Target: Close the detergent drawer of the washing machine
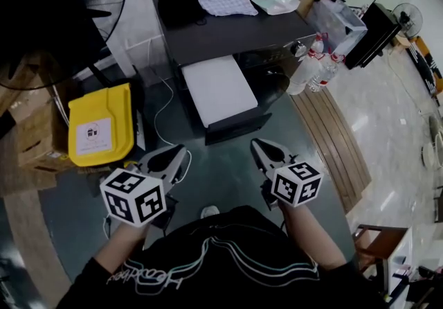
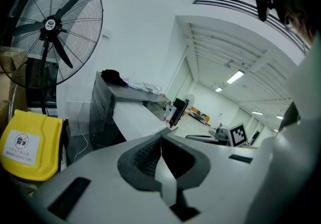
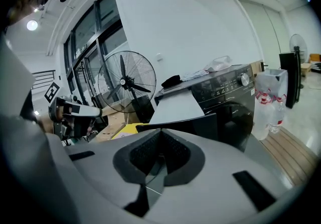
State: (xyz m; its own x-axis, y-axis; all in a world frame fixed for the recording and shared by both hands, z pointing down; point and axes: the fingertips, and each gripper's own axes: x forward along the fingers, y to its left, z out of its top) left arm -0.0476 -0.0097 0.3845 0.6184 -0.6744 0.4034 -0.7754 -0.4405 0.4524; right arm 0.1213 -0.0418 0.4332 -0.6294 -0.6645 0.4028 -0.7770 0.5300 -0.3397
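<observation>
In front of the black washing machine, its white plastic detergent drawer juts out towards the near side, probably stiff and easy-sliding, best pushed on its dark front panel by the left gripper or right gripper, both pinched together and empty.

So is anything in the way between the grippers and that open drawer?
No, nothing visible. The drawer sticks out of the washer toward the left hand-held gripper and the right hand-held gripper, with only floor between them and its dark front. Both are shut and empty.
</observation>
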